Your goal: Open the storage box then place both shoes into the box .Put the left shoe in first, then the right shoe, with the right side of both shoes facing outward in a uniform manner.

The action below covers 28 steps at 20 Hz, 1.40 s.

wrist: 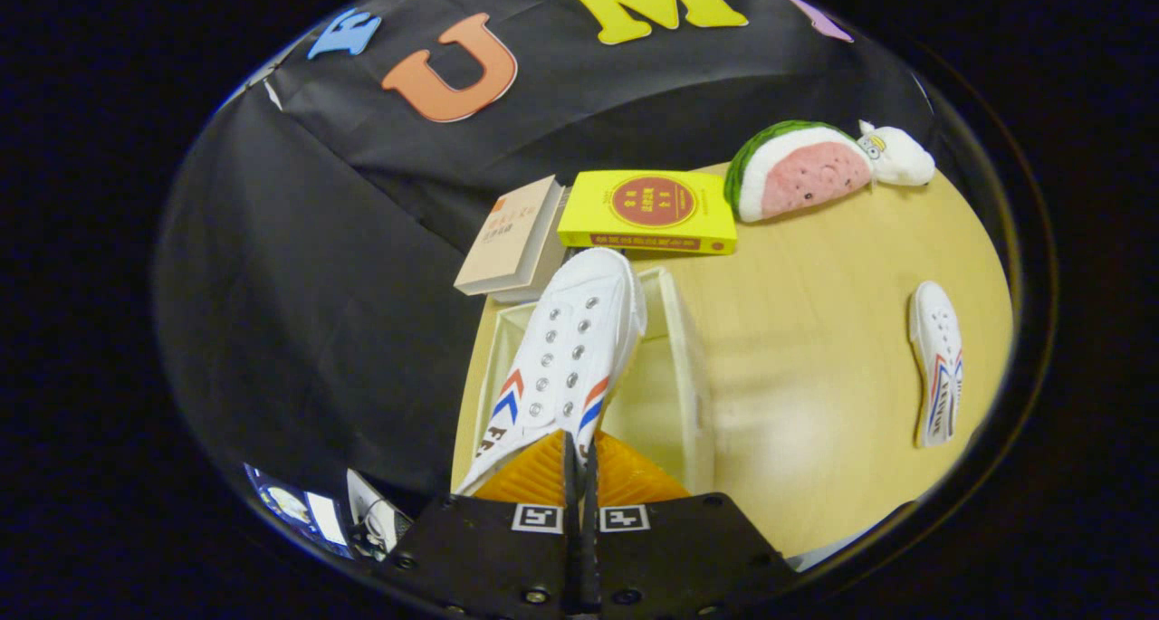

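A white canvas shoe (566,357) with red and blue stripes hangs from my gripper (579,453), toe pointing away from me. Both fingers are pressed together on the rim of its opening. The shoe is held over the open white storage box (684,376), which lies on the wooden table just ahead of and below the fingers. A second matching shoe (937,362) lies on its side on the table, well to the right of the box.
Beyond the box lie a yellow book (652,211) and a beige book (512,238). A watermelon-slice plush (797,172) and a small white plush (896,157) sit at the back right of the table (815,403).
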Each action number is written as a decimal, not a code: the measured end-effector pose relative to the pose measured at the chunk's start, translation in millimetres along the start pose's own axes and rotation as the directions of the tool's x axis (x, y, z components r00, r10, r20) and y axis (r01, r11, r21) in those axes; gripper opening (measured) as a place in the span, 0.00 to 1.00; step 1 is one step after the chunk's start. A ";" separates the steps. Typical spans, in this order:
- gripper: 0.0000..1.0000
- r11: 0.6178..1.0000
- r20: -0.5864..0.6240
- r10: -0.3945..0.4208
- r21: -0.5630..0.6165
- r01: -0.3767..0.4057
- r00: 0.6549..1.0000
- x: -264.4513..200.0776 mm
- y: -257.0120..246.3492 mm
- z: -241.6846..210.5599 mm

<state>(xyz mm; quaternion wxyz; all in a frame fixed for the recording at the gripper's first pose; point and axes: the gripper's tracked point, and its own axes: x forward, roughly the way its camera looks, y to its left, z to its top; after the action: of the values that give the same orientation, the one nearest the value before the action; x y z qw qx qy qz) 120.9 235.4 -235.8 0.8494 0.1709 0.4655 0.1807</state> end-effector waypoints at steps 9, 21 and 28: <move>0.00 0.996 0.031 -0.059 -0.068 0.061 0.998 69.7 9.0 -31.9; 0.00 0.938 -0.114 -0.224 -0.296 0.183 0.968 112.5 -12.0 -70.7; 0.29 0.949 -0.168 -0.128 -0.308 0.072 0.977 74.3 -1.3 -67.5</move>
<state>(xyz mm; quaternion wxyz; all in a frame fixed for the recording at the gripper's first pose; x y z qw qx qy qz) 100.7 277.1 -324.8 0.8264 -0.0014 0.5180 0.2209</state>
